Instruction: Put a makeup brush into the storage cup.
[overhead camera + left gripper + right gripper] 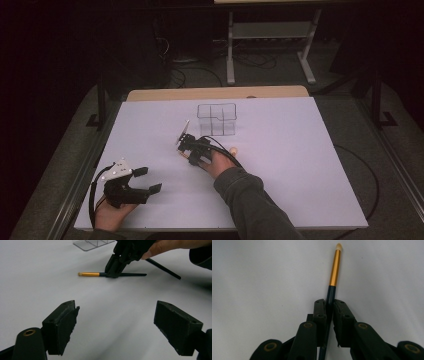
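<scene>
My right claw (329, 312) clenched on the brush (334, 270) lying on the table (300, 165); my left claw (115, 327) hung released.

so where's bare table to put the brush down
Bare patches: the wide right half of the table, right of the clear box, and the far-left strip beyond the left gripper. Crowded: the centre, where the right gripper clamps the brush just before the box.
</scene>
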`<state>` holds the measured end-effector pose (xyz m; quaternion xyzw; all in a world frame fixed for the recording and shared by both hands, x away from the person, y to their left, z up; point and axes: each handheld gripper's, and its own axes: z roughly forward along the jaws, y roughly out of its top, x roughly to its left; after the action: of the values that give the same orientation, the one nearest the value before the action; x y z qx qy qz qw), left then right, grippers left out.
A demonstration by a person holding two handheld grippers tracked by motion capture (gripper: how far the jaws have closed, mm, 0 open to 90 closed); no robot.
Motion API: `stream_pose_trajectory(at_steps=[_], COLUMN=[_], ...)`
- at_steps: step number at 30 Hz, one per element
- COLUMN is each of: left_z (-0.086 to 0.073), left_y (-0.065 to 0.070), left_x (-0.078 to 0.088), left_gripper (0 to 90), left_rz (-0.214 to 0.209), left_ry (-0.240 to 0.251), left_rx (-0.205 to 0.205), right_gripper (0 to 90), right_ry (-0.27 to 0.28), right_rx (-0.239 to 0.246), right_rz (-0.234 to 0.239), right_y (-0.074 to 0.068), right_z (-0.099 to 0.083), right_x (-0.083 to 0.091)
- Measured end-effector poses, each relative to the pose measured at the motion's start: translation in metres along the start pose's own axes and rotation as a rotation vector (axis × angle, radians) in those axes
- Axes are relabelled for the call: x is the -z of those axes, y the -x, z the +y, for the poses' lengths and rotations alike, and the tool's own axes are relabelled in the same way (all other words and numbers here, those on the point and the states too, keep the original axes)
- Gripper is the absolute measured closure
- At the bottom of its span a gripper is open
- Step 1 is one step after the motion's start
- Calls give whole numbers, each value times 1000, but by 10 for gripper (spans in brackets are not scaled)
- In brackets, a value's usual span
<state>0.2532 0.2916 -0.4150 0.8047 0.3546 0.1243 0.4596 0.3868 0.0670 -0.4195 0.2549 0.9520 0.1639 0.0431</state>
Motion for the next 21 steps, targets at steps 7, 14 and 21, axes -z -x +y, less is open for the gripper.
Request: stream_pose_trajectory(at_steps=[7,14,21], left_z=[0,-1,-1], left_y=[0,-1,-1], left_x=[0,0,-1], left_gripper=[182,188,188], left_rz=[-1,-4,-8], left_ry=[3,-1,-1], left_rx=[1,1,2], right_gripper=[826,827,827], right_ry=[5,28,62], right_rx=[28,21,0], right_rz=[-14,24,73], right_y=[-3,4,10], right_z=[-1,-4,-10], right_x=[0,1,8])
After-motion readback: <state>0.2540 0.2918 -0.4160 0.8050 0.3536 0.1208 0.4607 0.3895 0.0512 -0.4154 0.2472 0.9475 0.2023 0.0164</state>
